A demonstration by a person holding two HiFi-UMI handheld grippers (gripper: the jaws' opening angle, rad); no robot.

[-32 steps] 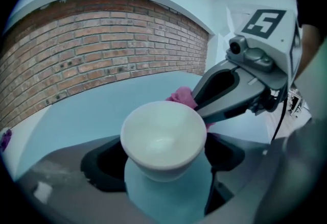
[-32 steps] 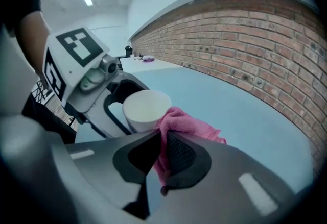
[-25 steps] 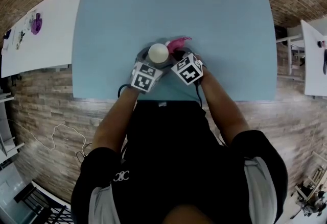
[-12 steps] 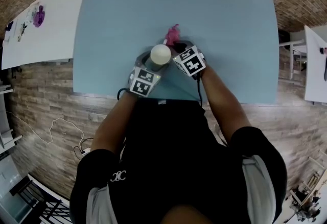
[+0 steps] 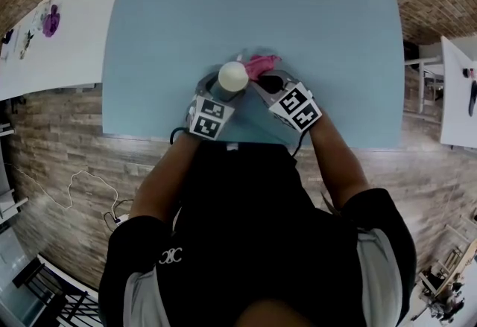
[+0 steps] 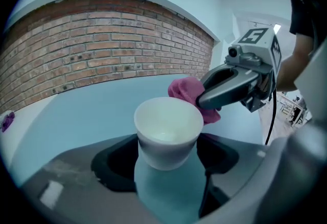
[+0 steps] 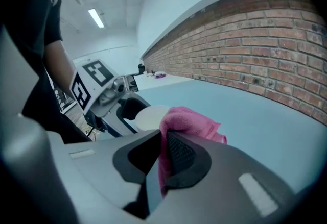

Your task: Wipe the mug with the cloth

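Left hand-held gripper (image 6: 166, 162): its jaws have just been closing and now sit against the lower wall of the mug (image 6: 167, 131), one on each side, fairly wide because the mug is wide.
Reason for that grip: low on the body, it leaves the rim and upper wall bare for wiping, and it braces the mug so that a push from the cloth should not slide or tip it.
Mug: white, upright, mouth up and empty, near the front edge of the table (image 5: 186, 20). I cannot tell whether its base rests on the table or hangs just above it.
Right hand-held gripper (image 7: 162, 162): jaws closed almost together on a fold of the pink cloth (image 7: 191, 121).
Reason for that grip: most of the cloth bunches out past the fingertips, so the soft wad, not the hard jaws, meets the mug.
Cloth position: at the far right side of the rim, touching it or very nearly.
Step in hand, as I judge it: wiping the rim and outer wall, one hand-held gripper steadying while the other rubs.
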